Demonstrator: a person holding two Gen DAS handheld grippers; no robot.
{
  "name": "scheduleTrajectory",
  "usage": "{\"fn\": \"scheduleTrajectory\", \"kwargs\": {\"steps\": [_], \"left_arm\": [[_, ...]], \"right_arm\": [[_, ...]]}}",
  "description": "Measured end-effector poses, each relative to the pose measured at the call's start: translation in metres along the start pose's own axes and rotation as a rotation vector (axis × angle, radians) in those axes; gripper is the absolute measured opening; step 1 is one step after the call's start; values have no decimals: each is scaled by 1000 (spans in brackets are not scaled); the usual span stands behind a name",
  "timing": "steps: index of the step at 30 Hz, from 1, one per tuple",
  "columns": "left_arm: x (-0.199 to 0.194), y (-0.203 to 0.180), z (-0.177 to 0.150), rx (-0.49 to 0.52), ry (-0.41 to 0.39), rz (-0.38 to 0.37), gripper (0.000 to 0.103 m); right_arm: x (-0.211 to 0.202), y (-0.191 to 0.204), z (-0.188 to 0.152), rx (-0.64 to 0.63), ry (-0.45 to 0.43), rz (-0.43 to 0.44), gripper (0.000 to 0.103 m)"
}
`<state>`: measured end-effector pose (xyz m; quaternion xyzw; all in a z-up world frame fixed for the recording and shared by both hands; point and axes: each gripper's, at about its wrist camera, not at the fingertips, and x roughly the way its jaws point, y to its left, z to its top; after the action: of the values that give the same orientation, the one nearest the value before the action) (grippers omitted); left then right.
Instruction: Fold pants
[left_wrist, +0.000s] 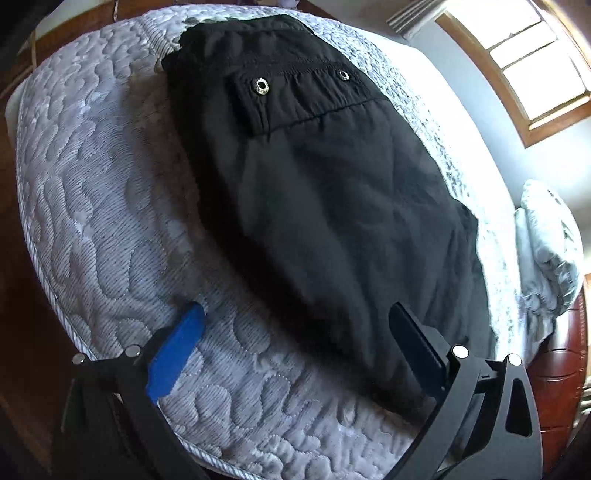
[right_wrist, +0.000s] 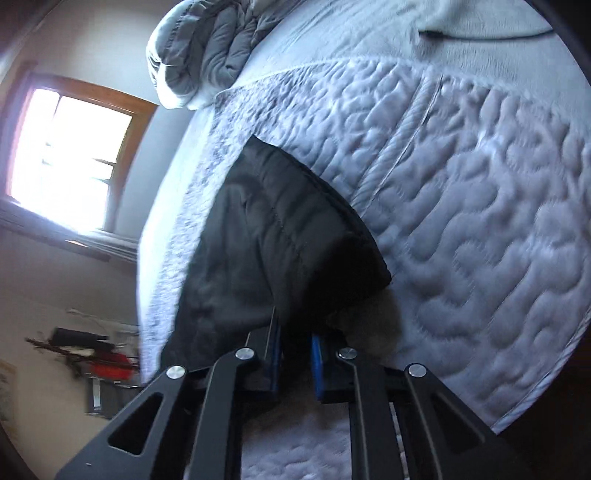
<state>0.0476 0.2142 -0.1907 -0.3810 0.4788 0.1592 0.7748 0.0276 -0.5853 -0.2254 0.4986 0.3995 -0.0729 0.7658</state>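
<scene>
Where the black pants (left_wrist: 325, 192) lie, they stretch lengthwise across the quilted mattress (left_wrist: 110, 206), waistband at the far end with two metal snaps (left_wrist: 262, 85) showing on a pocket flap, and the leg end running toward the near edge of the bed. In the right wrist view, the leg end of the pants (right_wrist: 280, 236) is gathered and lifted, its dark cloth hanging off the mattress (right_wrist: 461, 192) surface down into the right claw (right_wrist: 297, 354). That claw is nearly closed, its blue-lined fingers (right_wrist: 317, 365) pinching the fabric between them. The left claw (left_wrist: 291, 343) is spread wide and holds nothing; its blue-padded finger (left_wrist: 173, 354) sits over bare quilting near the bed's near edge, while its black finger (left_wrist: 417, 343) sits over the lower part of the pants. Whether either finger touches the surface cannot be told. At the far side of the bed a rumpled grey comforter (right_wrist: 199, 55) is bunched up, and a wood-framed window (right_wrist: 70, 158) glows bright on the wall beyond.
</scene>
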Motion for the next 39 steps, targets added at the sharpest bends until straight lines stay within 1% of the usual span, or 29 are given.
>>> {"fn": "scheduleTrajectory", "kwargs": {"steps": [3,5,6,7,8,10,13,14,16,17,18,19,21,24,26,30,31,32,34,35,36,37,39], "left_arm": [[7,-13,-4,59,-18,47,100],[9,-22,-6,112,-24,54,100],[9,-25,-6,121,-25,49,100],[9,-25,-5,124,-24,44,100],[8,-25,-5,123,-22,36,100],[5,-25,-3,112,-17,12,100],[-7,-20,-2,81,-34,1,100],[-13,-18,-2,76,-44,-1,100],[-22,-23,-6,82,-71,-11,100],[-26,-27,-8,94,-83,-13,100],[-30,-35,-11,119,-96,-12,100],[-33,-40,-16,143,-101,-13,100],[-35,-56,-25,209,-100,-20,100],[-36,-76,-38,276,-77,-43,100],[-39,-87,-46,323,-67,-56,100],[-35,-106,-59,411,-58,-51,100],[-33,-109,-62,427,-55,-50,100],[-30,-112,-64,438,-53,-49,100],[-24,-116,-67,452,-40,-42,100],[-22,-116,-69,454,-33,-42,100],[-19,-117,-70,456,-23,-45,100],[-18,-117,-71,459,-16,-44,100],[-15,-118,-73,467,-10,-32,100]], "right_arm": [[7,-3,0,-28,18,-25,15],[6,3,-1,-53,16,-41,23],[4,4,-2,-53,17,-57,38],[0,5,-4,-47,12,-49,48],[-6,6,-6,-44,1,-44,49],[-20,9,-9,-52,-11,-62,49],[-39,28,-22,-122,-44,-116,49],[-42,39,-26,-152,-48,-117,49],[-43,70,-40,-257,-39,-75,49],[-39,84,-48,-306,-19,-61,49],[-29,105,-60,-384,13,-61,50],[-19,120,-68,-441,29,-69,51],[8,155,-93,-600,70,-90,54],[49,185,-122,-694,162,-80,53],[69,196,-138,-753,185,-107,53],[101,191,-155,-806,246,-210,52],[106,187,-157,-809,255,-220,52],[104,184,-163,-811,257,-216,52],[104,183,-162,-800,260,-201,51],[100,183,-159,-782,261,-180,51],[94,183,-156,-759,258,-155,51],[81,175,-150,-729,250,-123,51],[58,164,-133,-642,212,-73,54]]}}
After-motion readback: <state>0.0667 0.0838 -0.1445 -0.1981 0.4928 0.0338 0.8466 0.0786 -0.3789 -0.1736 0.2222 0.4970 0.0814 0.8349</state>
